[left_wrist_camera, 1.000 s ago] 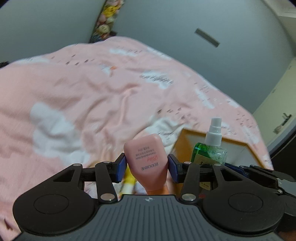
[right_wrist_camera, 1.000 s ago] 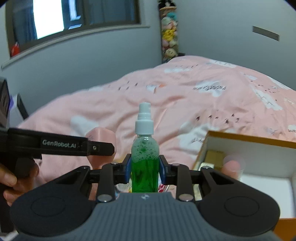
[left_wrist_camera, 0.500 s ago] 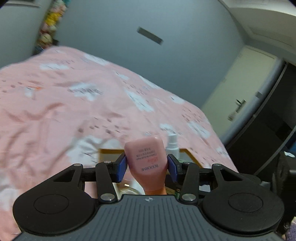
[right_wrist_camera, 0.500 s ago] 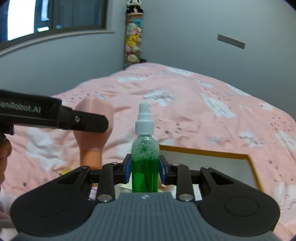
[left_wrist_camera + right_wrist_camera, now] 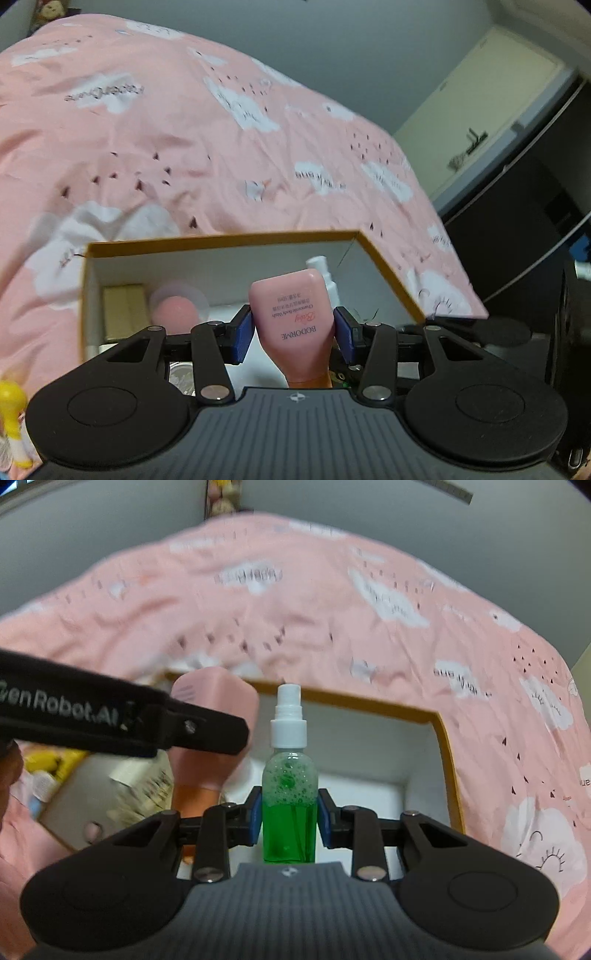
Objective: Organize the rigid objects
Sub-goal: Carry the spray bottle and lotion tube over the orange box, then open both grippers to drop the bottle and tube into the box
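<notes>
My left gripper (image 5: 293,334) is shut on a pink body wash tube (image 5: 295,325), held cap-down above a white box with a mustard rim (image 5: 221,242). The right gripper (image 5: 290,814) is shut on a green spray bottle (image 5: 290,801) with a white pump top, upright over the same box (image 5: 441,723). In the right wrist view the left gripper's arm (image 5: 122,716) crosses at the left with the pink tube (image 5: 212,734) beyond it. The spray bottle's white top (image 5: 325,273) peeks out behind the tube in the left wrist view.
Inside the box lie a tan block (image 5: 123,312), a round pink-lidded jar (image 5: 177,306) and a silvery lid (image 5: 181,376). A pink cloud-print duvet (image 5: 184,129) covers the bed. A yellow toy (image 5: 13,406) lies at the left. A door (image 5: 491,99) stands at the right.
Both grippers have swung over the bed toward the box, each still gripping its bottle. The box now fills the lower middle of both views, and its contents have come into sight.
</notes>
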The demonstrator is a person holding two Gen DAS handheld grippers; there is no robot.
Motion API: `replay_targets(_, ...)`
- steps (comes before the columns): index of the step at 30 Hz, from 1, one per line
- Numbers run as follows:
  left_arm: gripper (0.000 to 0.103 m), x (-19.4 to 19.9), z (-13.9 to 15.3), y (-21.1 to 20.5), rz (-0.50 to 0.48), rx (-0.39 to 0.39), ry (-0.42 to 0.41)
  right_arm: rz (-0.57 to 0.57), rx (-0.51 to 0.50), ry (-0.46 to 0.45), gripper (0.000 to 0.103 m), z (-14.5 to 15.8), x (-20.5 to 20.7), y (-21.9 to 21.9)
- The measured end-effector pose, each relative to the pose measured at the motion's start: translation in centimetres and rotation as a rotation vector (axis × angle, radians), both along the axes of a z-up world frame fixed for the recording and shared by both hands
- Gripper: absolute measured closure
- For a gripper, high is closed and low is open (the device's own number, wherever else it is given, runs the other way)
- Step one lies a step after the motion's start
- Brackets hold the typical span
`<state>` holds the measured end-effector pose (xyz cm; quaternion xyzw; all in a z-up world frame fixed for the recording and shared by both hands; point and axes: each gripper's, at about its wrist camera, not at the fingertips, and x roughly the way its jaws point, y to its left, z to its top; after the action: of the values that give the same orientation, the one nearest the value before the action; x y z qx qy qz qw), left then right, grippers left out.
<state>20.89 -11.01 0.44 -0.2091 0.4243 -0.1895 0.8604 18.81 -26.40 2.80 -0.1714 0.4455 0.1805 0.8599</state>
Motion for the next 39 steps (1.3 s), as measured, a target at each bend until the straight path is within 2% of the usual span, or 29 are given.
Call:
replay_targets(5, 0.051, 1.6, -1.5, -2.0, -0.042, 0.049, 0.036, 0.008, -0.08, 0.059, 0.074, -2.2, 2.6, 0.0)
replay_targets(8, 0.051, 2.7, -2.6, -2.0, -0.045, 0.01, 0.088, 0.012, -0.127, 0.08, 0.074, -3.2, 3.4, 0.2)
replay_targets(17, 0.051, 5.0, -5.4, -2.0, -0.026, -0.036, 0.224, 0.026, -0.207, 0.138, 0.074, -5.0, 5.3, 0.6)
replay_targets(20, 0.054, 5.4, -6.0, -2.1, -0.015, -0.023, 0.244, 0.036, -0.242, 0.145, 0.074, -5.4, 5.7, 1.0)
replay_targets(23, 0.054, 5.5, -6.6, -1.9, -0.001, -0.046, 0.264, 0.046, -0.256, 0.163, 0.074, -5.7, 6.0, 1.1)
replay_targets(30, 0.053, 5.4, -6.6, -1.8, 0.003, -0.041, 0.263, 0.046, -0.261, 0.173, 0.074, -6.1, 5.9, 1.0)
replay_targets(32, 0.053, 5.4, -6.3, -1.8, 0.005, -0.043, 0.249, 0.044, -0.26, 0.173, 0.074, -6.3, 6.2, 1.0)
replay_targets(39, 0.05, 4.6, -4.5, -1.4, 0.028, 0.026, 0.168, 0.041, -0.261, 0.168, 0.074, -6.4, 6.2, 1.0)
